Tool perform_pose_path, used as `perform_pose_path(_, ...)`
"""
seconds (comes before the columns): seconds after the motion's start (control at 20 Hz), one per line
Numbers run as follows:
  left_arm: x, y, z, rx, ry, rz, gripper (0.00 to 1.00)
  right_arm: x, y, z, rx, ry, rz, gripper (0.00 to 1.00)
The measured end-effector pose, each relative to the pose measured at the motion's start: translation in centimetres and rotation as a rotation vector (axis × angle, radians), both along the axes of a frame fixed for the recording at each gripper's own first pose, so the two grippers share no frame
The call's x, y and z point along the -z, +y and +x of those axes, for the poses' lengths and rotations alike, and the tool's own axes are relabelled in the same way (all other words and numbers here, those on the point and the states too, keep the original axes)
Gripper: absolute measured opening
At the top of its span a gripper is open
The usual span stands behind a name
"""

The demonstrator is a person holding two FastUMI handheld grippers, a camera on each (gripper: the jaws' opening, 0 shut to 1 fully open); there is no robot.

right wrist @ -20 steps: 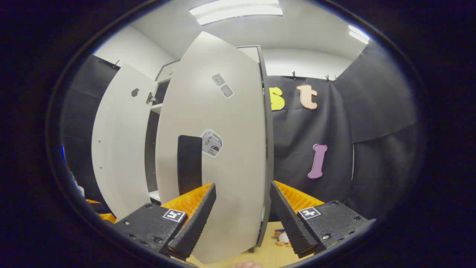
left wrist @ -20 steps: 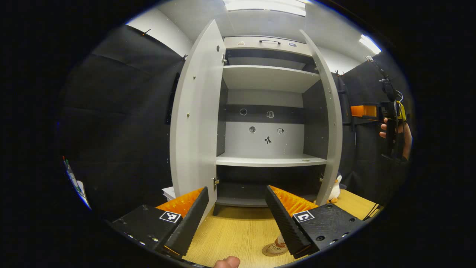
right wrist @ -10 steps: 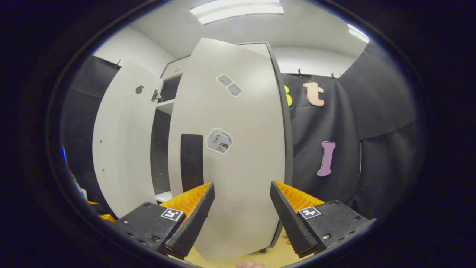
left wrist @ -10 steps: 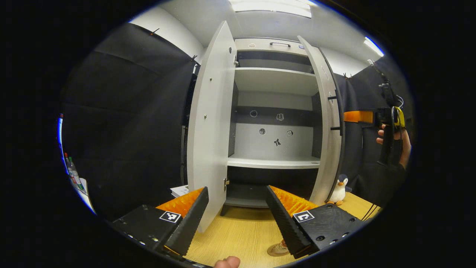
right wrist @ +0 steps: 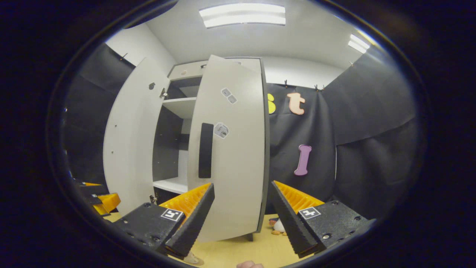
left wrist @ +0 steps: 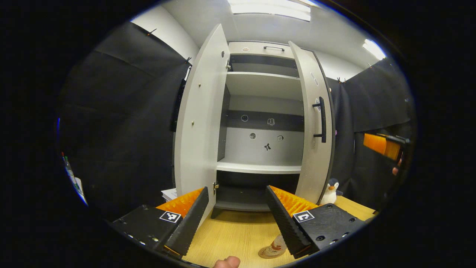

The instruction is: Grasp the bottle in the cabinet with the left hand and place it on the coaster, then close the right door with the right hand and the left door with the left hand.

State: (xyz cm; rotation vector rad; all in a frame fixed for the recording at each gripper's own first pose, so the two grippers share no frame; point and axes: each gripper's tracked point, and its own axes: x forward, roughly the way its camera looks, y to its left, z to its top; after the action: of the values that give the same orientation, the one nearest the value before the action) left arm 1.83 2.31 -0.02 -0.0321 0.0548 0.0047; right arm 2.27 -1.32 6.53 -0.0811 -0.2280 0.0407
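Observation:
The grey cabinet [left wrist: 260, 83] stands on the wooden table, its shelves bare. Its left door [left wrist: 197, 123] hangs wide open. The right door [left wrist: 316, 126], with a black handle [left wrist: 321, 119], is swung partway in. A bottle on a coaster [left wrist: 272, 248] sits on the table, partly hidden behind a finger of my left gripper [left wrist: 236, 219], which is open and holds nothing. In the right gripper view the right door [right wrist: 230, 149] and its handle [right wrist: 205, 150] face my right gripper [right wrist: 241, 219], open and off the door. The right gripper [left wrist: 383, 145] also shows at the far right of the left gripper view.
A penguin toy [left wrist: 329, 188] stands on the table by the right door's foot, seen too as the penguin [right wrist: 279, 225] in the right gripper view. White papers [left wrist: 169, 193] lie left of the cabinet. The left gripper [right wrist: 100, 199] shows low at the left.
The right door has swung further toward shut. My right gripper has drawn back from the door and dropped lower. The left gripper has barely moved.

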Motion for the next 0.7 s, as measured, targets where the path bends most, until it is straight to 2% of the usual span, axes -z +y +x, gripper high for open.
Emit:
perform_pose_path(0.05,-0.2,-0.1,0.0,0.000,-0.002,0.001,0.94,1.3,0.0,-0.4,0.013,0.003,-0.011,0.97)
perform_pose_path(0.15,-0.6,-0.3,-0.1,0.001,-0.010,0.004,0.94,3.5,0.5,-0.9,0.022,0.037,-0.027,0.98)
perform_pose_path(0.2,-0.9,-0.3,-0.2,0.000,-0.015,-0.001,0.94,4.3,0.8,-1.2,0.014,0.061,-0.013,0.94)
perform_pose_path(0.25,-1.4,-0.3,-0.4,-0.003,-0.026,-0.013,0.94,4.7,1.2,-1.3,-0.006,0.080,0.014,0.98)
perform_pose_path(0.35,-3.0,-0.1,-1.0,0.010,-0.049,-0.063,0.96,5.0,1.4,-1.3,-0.026,0.101,0.063,0.98)
perform_pose_path(0.4,-4.3,0.3,-1.1,0.008,-0.070,-0.090,0.94,4.9,1.1,-1.2,-0.019,0.100,0.074,0.98)
perform_pose_path(0.45,-5.7,1.2,-1.2,-0.004,-0.100,-0.105,0.96,5.0,0.8,-1.0,-0.010,0.101,0.078,0.98)
perform_pose_path(0.5,-7.3,2.6,-1.1,-0.015,-0.135,-0.098,0.94,5.1,0.8,-0.7,-0.013,0.105,0.076,0.98)
perform_pose_path(0.55,-9.0,4.4,-1.0,-0.033,-0.172,-0.078,0.96,5.3,1.2,-0.5,-0.026,0.111,0.070,0.94)
perform_pose_path(0.6,-10.8,6.7,-0.9,-0.067,-0.205,-0.055,0.95,5.4,1.5,-0.3,-0.038,0.122,0.059,0.98)
perform_pose_path(0.65,-12.0,8.9,-0.6,-0.108,-0.227,-0.038,0.93,5.5,1.6,-0.3,-0.048,0.129,0.047,0.98)
perform_pose_path(0.7,-13.0,10.9,-0.3,-0.146,-0.247,-0.028,0.96,5.4,1.8,-0.2,-0.056,0.128,0.037,0.94)
